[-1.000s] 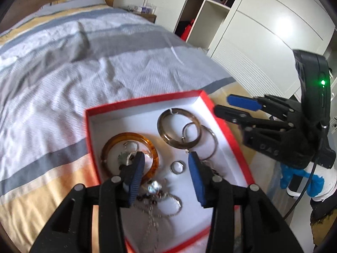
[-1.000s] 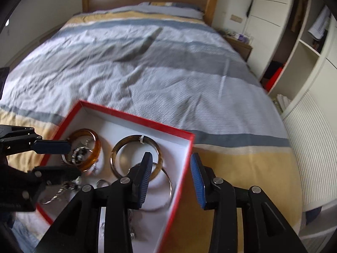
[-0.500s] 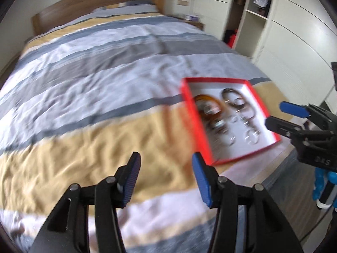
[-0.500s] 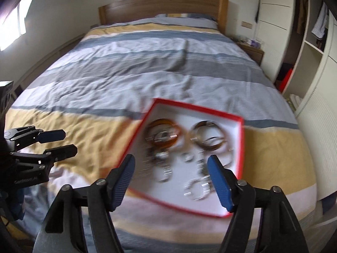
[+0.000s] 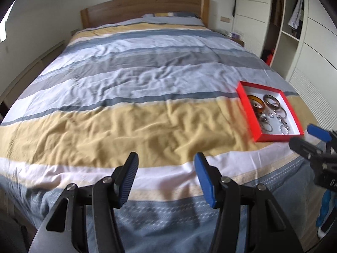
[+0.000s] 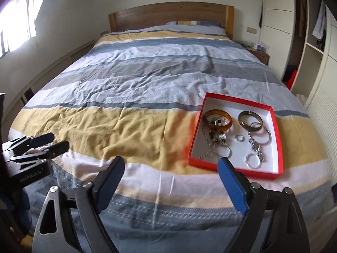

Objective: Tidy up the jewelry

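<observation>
While the rumpled striped duvet [image 6: 147, 97] spreads in grey, white and mustard bands over the bed, we see the shallow red box [image 6: 277, 135] with its white lining resting near the foot, toward the right. Inside it lie a glossy amber bangle [image 6: 218, 120], a brown bangle [image 6: 250, 120], thin silver hoops [image 6: 265, 136], a small ring [image 6: 239, 137] and a tangled chain [image 6: 212, 145]. Our left hand-held gripper [image 5: 166, 179] tilts down over the bed's edge, jaws opening, nothing between them. Our right hand-held gripper [image 6: 171, 183] does likewise just short of the box, jaws opening wide and empty.
</observation>
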Motion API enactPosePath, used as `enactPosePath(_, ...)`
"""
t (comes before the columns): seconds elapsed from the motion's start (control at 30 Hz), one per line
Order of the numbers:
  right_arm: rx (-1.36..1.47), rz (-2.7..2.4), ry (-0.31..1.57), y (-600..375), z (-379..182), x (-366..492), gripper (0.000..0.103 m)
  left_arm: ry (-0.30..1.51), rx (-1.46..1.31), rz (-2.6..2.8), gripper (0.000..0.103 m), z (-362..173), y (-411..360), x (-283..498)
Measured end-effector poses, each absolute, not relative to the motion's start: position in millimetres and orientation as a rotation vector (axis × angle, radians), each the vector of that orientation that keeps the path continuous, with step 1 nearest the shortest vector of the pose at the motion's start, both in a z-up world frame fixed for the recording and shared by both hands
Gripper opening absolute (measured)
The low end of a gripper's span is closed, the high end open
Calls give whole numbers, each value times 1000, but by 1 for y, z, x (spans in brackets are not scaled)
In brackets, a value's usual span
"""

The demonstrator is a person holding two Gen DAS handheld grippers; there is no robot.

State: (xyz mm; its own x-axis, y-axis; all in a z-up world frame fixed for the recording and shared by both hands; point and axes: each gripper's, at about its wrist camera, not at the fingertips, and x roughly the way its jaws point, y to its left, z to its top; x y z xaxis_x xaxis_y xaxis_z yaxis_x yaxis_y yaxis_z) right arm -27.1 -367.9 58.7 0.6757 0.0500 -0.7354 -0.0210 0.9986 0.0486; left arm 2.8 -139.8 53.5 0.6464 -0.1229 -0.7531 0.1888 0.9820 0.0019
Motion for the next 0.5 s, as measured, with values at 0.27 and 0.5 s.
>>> enactPosePath(0.27, 10, 11, 827, -355, 52, -48, 102, 826, 81, -186, 53, 51, -137, -22)
enactPosePath(0.5, 8, -11, 830, -365, 45, -57, 102, 831, 80, -199, 53, 44, -149, -30)
